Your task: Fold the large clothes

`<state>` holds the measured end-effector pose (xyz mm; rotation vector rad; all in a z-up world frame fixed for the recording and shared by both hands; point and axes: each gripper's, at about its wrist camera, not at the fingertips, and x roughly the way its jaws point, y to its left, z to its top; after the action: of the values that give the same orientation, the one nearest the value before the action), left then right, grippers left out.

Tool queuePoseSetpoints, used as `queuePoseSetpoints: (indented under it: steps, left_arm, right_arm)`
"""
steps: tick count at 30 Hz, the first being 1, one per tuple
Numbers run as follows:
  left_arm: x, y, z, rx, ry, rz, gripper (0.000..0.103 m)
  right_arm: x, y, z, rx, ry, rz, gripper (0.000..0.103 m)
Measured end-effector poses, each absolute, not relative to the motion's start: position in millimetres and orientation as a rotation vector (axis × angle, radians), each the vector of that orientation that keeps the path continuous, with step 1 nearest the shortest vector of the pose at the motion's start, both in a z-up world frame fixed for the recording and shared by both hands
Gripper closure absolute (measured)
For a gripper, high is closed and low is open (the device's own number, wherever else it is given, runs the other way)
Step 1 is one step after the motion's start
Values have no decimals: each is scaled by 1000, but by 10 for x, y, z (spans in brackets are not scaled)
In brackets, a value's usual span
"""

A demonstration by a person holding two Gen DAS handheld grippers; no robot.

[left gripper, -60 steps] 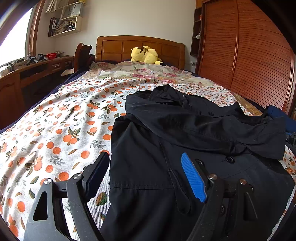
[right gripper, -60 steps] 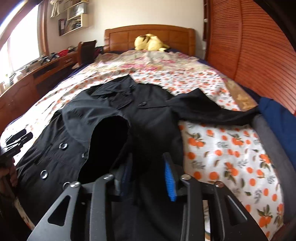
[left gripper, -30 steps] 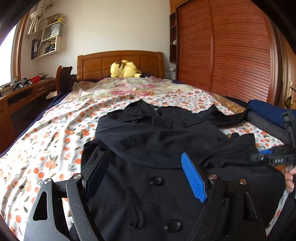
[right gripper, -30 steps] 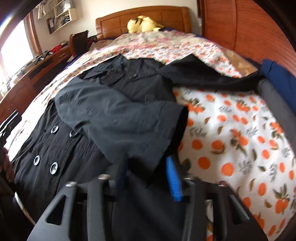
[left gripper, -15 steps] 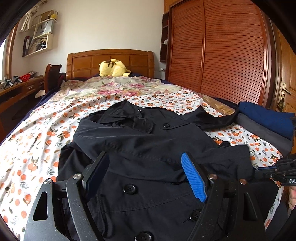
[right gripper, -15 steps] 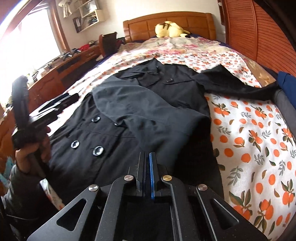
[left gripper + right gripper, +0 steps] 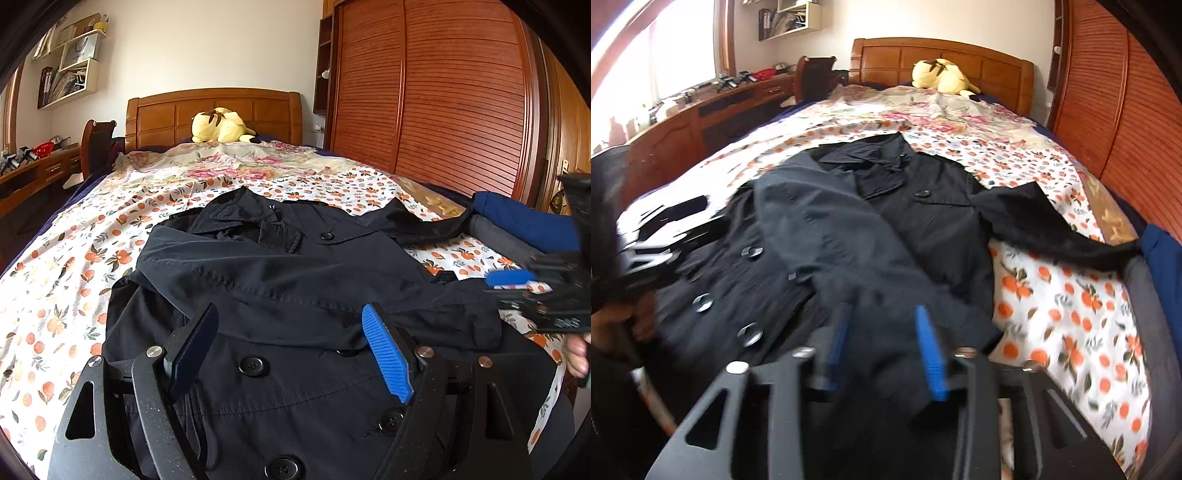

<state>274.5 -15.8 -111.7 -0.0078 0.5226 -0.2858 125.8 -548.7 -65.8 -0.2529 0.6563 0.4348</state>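
A black double-breasted coat [image 7: 295, 280] lies face up on the orange-print bed sheet [image 7: 66, 280]. One sleeve [image 7: 827, 236] is folded across its chest. The other sleeve [image 7: 1045, 229] stretches out to the right over the sheet. My left gripper [image 7: 291, 350] hovers open over the coat's buttoned front with nothing between its fingers. My right gripper [image 7: 882, 321] is over the folded sleeve's end. Its jaws are opening, the blue pads [image 7: 931, 350] stand apart, and no cloth is pinched. From the left wrist view, the right gripper [image 7: 517, 280] shows at the coat's right edge.
A yellow plush toy [image 7: 221, 125] sits by the wooden headboard [image 7: 214, 110]. Folded blue and grey clothes [image 7: 524, 225] lie at the bed's right edge, beside the slatted wardrobe doors [image 7: 443, 92]. A wooden desk [image 7: 701, 118] and chair [image 7: 816, 74] stand left of the bed.
The right gripper held the sleeve cuff, laid it across the coat, shut fully, and has now parted its jaws and rolled. The left gripper stayed open, drifting slightly over the coat.
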Motion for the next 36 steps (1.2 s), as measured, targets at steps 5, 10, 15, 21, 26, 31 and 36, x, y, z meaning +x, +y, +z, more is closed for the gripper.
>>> queuePoseSetpoints:
  steps: [5,10,15,21,26,31,36]
  left_arm:
    - [2736,-151,-1159,0,533,-285,22]
    - [2753,-122,-1173,-5,543,-286,22]
    - [2775,-120,-1190,-14,550,-284,22]
    - [2770,-106,-1186,-8,534,-282,22]
    - [2762,-129,-1189,11,524,-278,22]
    - [2780,-166,-1198,14,535,-291,22]
    - [2800,-178,-1213,9,550,-288,22]
  right_arm:
    - [1763,-5413,-920,-250,747,382,55]
    - [2091,-5425,-1223,-225,846,363,55]
    - [2210,-5411,-1357,-205,847,374,54]
    - [2062,-5375,-1222,-247,821,360,54]
    - [1853,-5479,-922,-275,750,372,54]
    - [2020,-5723,-726,-292,734,310,53]
    - [2485,-6101,-649,-234,747,192,49]
